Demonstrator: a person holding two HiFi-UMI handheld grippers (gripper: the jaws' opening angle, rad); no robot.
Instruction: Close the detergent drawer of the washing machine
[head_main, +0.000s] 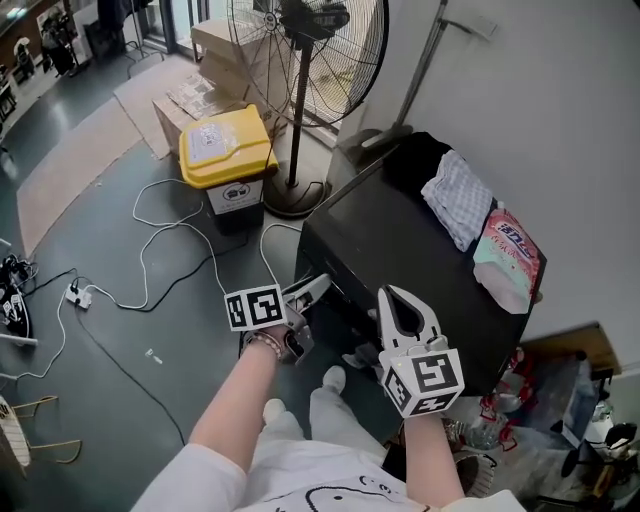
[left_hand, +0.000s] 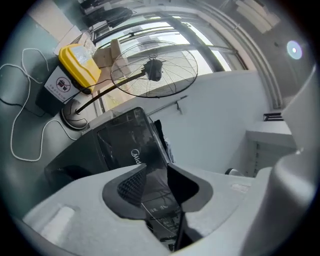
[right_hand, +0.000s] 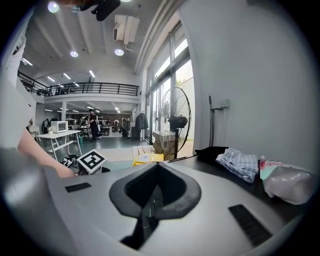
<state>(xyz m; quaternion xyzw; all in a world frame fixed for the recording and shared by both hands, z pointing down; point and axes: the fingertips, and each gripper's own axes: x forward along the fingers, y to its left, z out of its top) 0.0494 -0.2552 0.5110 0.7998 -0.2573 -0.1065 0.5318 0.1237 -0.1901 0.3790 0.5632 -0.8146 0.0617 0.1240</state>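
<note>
Light: bright, daylight via windows (right_hand: 167, 65), ceiling lamps (right_hand: 74, 53) | shadows: soft | edges: fisheye-warped, dark-vignetted | focus: sharp

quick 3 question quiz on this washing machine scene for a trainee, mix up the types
1. True or false: the bin beside the fan has a yellow lid.
2. Which of these lies on top of the washing machine? A) a checked cloth B) a kettle C) a laptop
3. In the head view, which is nearer the bin: the left gripper or the right gripper?

Key: 1 true; 2 A; 3 the left gripper.
</note>
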